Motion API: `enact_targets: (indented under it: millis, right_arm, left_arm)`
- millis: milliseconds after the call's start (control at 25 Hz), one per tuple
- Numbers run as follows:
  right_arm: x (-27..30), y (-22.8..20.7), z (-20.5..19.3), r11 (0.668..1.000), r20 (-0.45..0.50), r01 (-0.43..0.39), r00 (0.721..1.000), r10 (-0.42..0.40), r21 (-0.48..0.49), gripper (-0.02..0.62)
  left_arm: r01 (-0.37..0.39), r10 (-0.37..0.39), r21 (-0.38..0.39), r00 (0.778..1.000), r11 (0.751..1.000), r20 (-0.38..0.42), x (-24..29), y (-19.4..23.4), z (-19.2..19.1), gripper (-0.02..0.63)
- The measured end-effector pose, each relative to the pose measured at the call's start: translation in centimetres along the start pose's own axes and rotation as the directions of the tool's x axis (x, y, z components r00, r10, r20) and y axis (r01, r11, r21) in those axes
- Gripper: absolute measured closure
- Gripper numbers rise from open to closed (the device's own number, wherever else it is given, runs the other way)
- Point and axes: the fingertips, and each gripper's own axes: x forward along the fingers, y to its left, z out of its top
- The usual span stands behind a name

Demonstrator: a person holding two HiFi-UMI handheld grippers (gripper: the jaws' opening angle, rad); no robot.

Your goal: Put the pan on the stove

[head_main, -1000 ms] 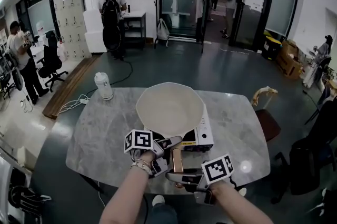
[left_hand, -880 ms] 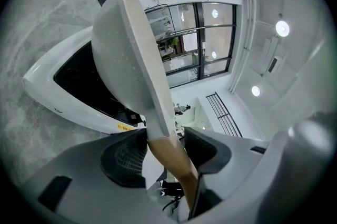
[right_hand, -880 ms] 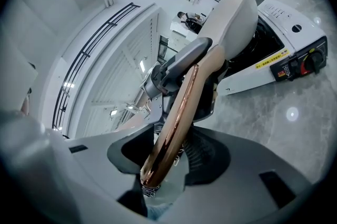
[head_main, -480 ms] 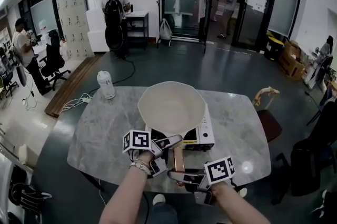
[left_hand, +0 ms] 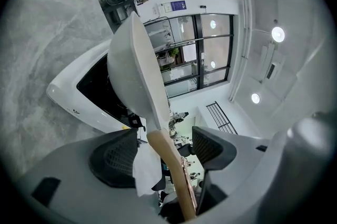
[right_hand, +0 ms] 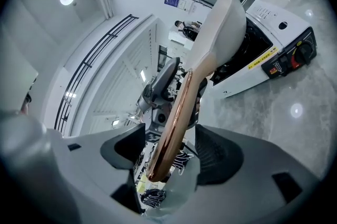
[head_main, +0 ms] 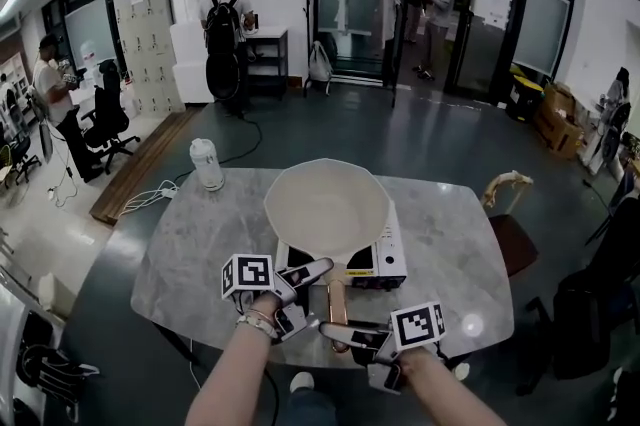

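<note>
left hand-held gripper [left_hand: 164, 144]: jaws wide apart, have just been opening. the handle [left_hand: 171, 175] runs between the pads with a gap on each side, nothing pressing. right hand-held gripper [right_hand: 171, 152]: same story, jaws just been opening and now spread, handle passing between them untouched. so neither one carries any load.

the two sit one behind the other along the handle, left nearer the bowl, right at the tail end.

pan [head_main: 327, 204]: wide pale bowl, resting over the burner of the white stove [head_main: 392, 262], handle sticking out toward the person. the stove sits mid-counter [head_main: 190, 264], its knob [right_hand: 300, 52] on the front face. the placement looks done to me.

handling, my read:
- rigid, no flex. the bowl is big against a slim handle, so the weight sits far out and it will want to tip nose-down.
- the handle looks smooth and glossy with a rounded section, so it is likely to roll or slide in the pads.
- only sensible grip is the handle: one hand-held gripper right up by the bowl to take the load, the other at the tail to stop it twisting.
- the pale lining looks like a coating, so set it down softly and don't drag it on the burner supports.
</note>
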Motion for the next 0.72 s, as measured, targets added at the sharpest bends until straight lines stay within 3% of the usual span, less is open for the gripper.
enact_targets:
  millis: [120,360,560,600,680,720]
  right_arm:
    - [-0.7,0.5,1.1,0.999,0.047,-0.047,0.998,0.048,-0.026,0.302]
    - [-2.5,0.1,3.1,0.999,0.093,-0.012,0.996,0.015,-0.039,0.302]
    - [-4.5,0.0,4.4,0.998,0.157,0.041,0.987,-0.032,-0.053,0.302]
    - [-4.8,0.0,4.7,0.997,0.173,0.057,0.984,-0.045,-0.061,0.302]
    - [-5.5,0.0,5.2,0.992,0.199,0.094,0.977,-0.076,-0.086,0.302]
    - [-5.8,-0.2,5.3,0.989,0.21,0.121,0.973,-0.1,-0.091,0.302]
  left_arm:
    - [0.004,-0.004,0.0,1.0,1.0,0.021,-1.0,-0.4,-0.1,0.285]
    - [-0.03,0.028,0.025,0.997,0.999,0.07,-3.1,-0.5,0.2,0.306]
    - [-0.079,0.068,0.062,0.986,0.995,0.154,-5.2,-0.8,0.6,0.405]
    - [-0.11,0.09,0.094,0.978,0.99,0.19,-5.8,-1.0,1.0,0.456]
    - [-0.199,0.142,0.189,0.951,0.962,0.276,-7.0,-1.4,1.8,0.595]
    - [-0.236,0.158,0.237,0.938,0.942,0.308,-7.4,-1.7,2.0,0.595]
